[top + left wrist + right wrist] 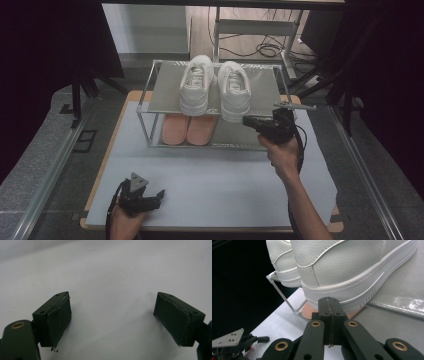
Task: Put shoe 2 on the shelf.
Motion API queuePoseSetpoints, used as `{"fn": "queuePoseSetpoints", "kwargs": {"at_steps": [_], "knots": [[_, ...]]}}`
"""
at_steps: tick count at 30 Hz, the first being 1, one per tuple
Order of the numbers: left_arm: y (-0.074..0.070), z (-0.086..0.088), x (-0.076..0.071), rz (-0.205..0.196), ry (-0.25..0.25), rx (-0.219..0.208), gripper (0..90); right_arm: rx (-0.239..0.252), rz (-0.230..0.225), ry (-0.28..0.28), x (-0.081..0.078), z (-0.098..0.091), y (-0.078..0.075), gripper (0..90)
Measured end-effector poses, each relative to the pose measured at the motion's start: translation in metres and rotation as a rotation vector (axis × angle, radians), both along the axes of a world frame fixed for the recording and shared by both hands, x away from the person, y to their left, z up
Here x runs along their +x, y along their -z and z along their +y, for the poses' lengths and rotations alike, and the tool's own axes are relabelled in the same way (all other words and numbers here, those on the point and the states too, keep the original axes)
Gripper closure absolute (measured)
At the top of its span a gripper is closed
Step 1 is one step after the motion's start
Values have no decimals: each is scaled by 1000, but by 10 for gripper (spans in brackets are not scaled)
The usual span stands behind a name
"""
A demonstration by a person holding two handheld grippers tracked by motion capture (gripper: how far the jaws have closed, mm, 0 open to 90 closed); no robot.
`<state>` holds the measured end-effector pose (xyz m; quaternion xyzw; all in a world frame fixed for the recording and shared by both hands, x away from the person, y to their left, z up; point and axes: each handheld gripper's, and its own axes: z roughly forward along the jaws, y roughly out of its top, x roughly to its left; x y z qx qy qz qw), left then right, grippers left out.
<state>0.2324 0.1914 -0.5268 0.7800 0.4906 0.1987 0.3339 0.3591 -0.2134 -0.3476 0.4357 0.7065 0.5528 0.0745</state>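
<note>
Two white sneakers stand side by side on the top shelf of a metal rack, heels toward me. A pink pair sits on the lower shelf. My right gripper is held level at the rack's front, shut with nothing between its jaws. In the right gripper view its tips lie just below the heel of the right white sneaker, very close to the sole. My left gripper rests near the table's front left, open over the bare white sheet.
The rack stands at the back of the white-covered table, whose wooden edge shows at the left. Black curtains hang on both sides. A metal stand and cables lie on the floor behind the rack. Rails run along both sides of the table.
</note>
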Motion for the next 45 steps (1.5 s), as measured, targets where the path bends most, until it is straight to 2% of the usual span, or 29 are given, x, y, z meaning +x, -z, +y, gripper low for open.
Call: {"fn": "queuePoseSetpoints", "kwargs": {"at_steps": [12,19,27,29,35,40,45], "knots": [[0,0,0,1,0,1,144,-9,8,5,18,23,2,900],[0,0,0,0,0,1,145,-44,-16,-16,22,41,2,900],[0,0,0,-1,-1,1,145,-69,-18,-17,17,37,0,875],[0,0,0,0,0,2,145,-90,-27,-17,13,35,0,859],[0,0,0,-1,-1,2,145,-143,-56,-20,1,25,-2,761],[0,0,0,-2,-2,1,145,-189,-88,-24,-12,16,-2,594],[0,0,0,-1,-1,1,145,-241,-110,-32,-23,4,5,468]]}}
